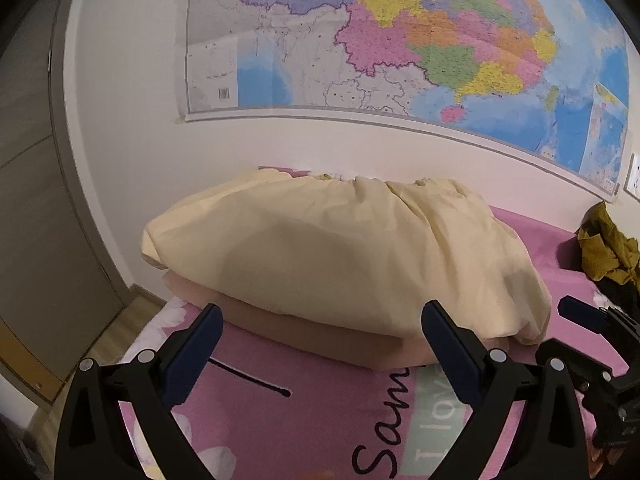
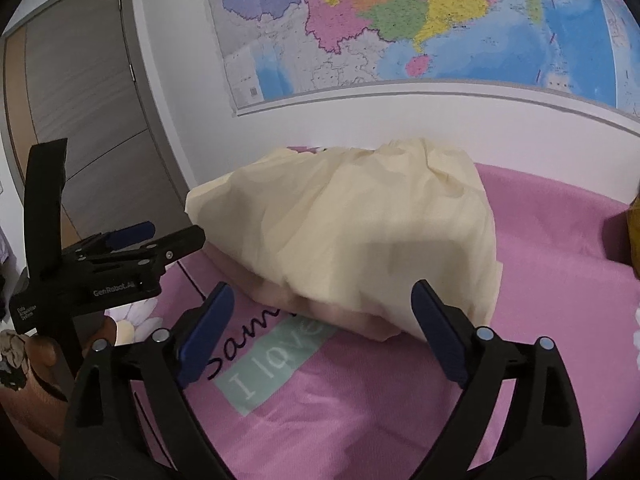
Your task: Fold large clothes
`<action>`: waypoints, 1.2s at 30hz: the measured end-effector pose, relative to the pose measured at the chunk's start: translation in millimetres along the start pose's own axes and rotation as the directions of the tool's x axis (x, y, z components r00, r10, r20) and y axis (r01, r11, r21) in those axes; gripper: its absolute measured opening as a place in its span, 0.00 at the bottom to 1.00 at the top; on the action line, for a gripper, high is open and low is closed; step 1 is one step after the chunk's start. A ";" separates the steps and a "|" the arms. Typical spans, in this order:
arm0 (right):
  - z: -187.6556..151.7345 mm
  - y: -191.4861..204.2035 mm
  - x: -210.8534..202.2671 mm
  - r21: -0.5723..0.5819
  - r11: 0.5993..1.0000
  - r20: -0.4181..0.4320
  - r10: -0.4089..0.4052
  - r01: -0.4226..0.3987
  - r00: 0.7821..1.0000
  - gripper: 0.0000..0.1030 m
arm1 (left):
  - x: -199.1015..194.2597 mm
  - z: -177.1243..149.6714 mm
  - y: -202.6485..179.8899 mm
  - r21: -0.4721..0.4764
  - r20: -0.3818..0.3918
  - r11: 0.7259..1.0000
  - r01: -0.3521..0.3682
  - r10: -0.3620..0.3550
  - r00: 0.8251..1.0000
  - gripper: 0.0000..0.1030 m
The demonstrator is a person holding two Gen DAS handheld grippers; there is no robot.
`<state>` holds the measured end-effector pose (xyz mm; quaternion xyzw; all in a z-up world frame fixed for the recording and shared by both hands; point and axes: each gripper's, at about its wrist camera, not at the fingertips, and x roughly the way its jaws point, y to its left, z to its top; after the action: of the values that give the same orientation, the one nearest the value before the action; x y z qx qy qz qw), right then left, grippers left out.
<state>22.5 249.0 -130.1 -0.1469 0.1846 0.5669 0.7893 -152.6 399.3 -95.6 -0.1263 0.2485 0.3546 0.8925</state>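
A folded pale yellow garment (image 1: 320, 248) (image 2: 360, 224) lies on top of a folded peach-pink garment (image 1: 320, 340) (image 2: 320, 308), both on a pink printed bedsheet (image 1: 304, 420) (image 2: 360, 400). My left gripper (image 1: 322, 306) stands open just short of the stack's near edge, with nothing between its blue pads. My right gripper (image 2: 322, 284) is also open, its fingertips on either side of the stack's near corner without pressing on it. In the right wrist view the left gripper (image 2: 176, 232) shows at the left, held by a hand (image 2: 40, 352).
A mustard-yellow garment (image 1: 608, 248) lies crumpled on the bed to the right. Behind the bed a white wall carries a large coloured map (image 1: 400, 40) (image 2: 400, 20). A grey door (image 2: 88, 100) and wooden floor (image 1: 132, 320) are off the bed's left edge.
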 end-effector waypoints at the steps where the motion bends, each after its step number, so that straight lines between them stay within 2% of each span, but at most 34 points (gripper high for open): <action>1: -1.5 2.1 -1.3 -0.010 1.000 0.001 -0.004 0.004 1.000 0.87 | -2.6 -1.4 -1.2 0.004 0.007 1.000 -0.002 0.002 1.000 0.93; 13: -13.5 13.0 -22.5 -0.044 0.999 0.033 -0.016 0.017 0.999 0.94 | -26.0 -13.2 -6.8 -0.005 0.026 1.000 0.011 -0.010 1.000 0.93; 36: -31.1 19.3 -45.5 -0.045 0.999 0.037 -0.020 0.022 0.999 0.94 | -50.4 -27.3 -10.9 -0.017 0.034 1.000 0.016 -0.016 0.999 0.93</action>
<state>-12.8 203.1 -137.3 -0.1562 0.1555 0.5651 0.7950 -186.1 351.8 -91.3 -0.1300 0.2295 0.3517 0.8982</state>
